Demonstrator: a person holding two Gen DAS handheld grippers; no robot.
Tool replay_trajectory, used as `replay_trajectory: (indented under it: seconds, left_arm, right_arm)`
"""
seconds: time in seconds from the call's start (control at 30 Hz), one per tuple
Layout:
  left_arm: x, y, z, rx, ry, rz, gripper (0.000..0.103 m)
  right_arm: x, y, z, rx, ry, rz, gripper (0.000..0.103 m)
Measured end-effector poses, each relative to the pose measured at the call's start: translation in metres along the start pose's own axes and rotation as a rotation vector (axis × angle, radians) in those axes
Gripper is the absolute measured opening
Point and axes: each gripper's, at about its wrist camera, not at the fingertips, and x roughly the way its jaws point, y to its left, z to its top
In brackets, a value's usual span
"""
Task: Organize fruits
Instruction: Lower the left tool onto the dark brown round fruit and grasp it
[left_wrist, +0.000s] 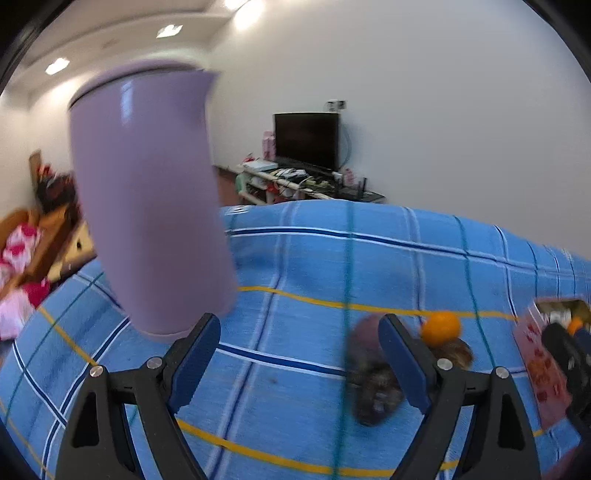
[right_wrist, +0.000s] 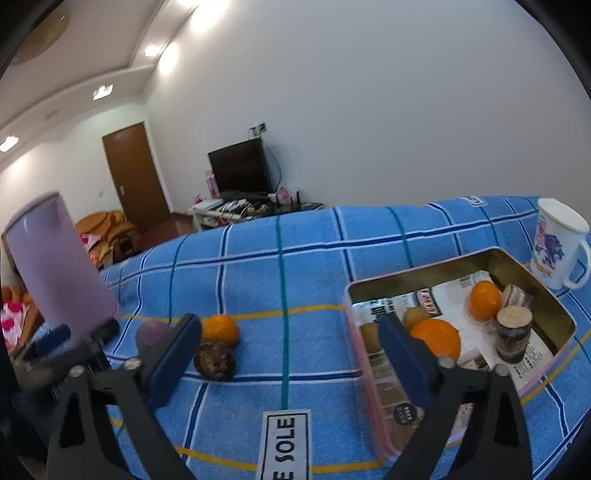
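In the right wrist view an orange (right_wrist: 220, 329), a dark brown fruit (right_wrist: 215, 360) and a purplish fruit (right_wrist: 151, 334) lie together on the blue checked cloth (right_wrist: 295, 266). They are just beyond my right gripper's left finger. My right gripper (right_wrist: 290, 350) is open, with only cloth between its fingers. To its right stands the pink-walled tin (right_wrist: 365, 373), holding two oranges (right_wrist: 485, 299), kiwis (right_wrist: 415, 317) and a corked jar (right_wrist: 513, 336). My left gripper (left_wrist: 299, 347) is open and empty. The blurred dark fruit (left_wrist: 369, 373) and the orange (left_wrist: 441, 329) sit by its right finger.
A tall lilac tumbler (left_wrist: 147, 199) stands close ahead of the left gripper's left finger. A white printed mug (right_wrist: 557, 247) is behind the tin, at the far right. The cloth's far edge drops off toward a room with a TV stand (right_wrist: 240, 206).
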Motion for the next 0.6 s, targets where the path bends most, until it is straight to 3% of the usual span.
replay_trajectory:
  seconds: [0.07,0.13,0.23,0.37,0.5,0.6]
  left_arm:
    - [0.001,0.014,0.003,-0.042,0.005,0.008,0.088]
    - [0.001,0.021,0.004,-0.062,0.009,0.003,0.088]
    - [-0.001,0.018,0.002,-0.054,0.028,-0.056,0.088]
    - [-0.005,-0.011,-0.008,0.049,0.066,-0.145,0.088]
    - [-0.005,-0.039,-0.018,0.160,0.071,-0.156,0.088]
    - [0.006,-0.048,-0.025,0.190,0.124,-0.159,0.085]
  right_arm:
    - [0.001,0.002,-0.002,-0.015,0.015,0.018,0.080]
    - [0.004,0.001,-0.004,-0.010,0.038,0.044,0.075]
    - [0.006,0.001,-0.007,-0.011,0.063,0.068,0.075]
    - [0.002,0.002,-0.009,-0.016,0.062,0.082,0.075]
    - [0.001,-0.001,-0.009,0.007,0.072,0.096,0.075]
    - [0.001,-0.001,-0.009,0.005,0.081,0.105,0.075]
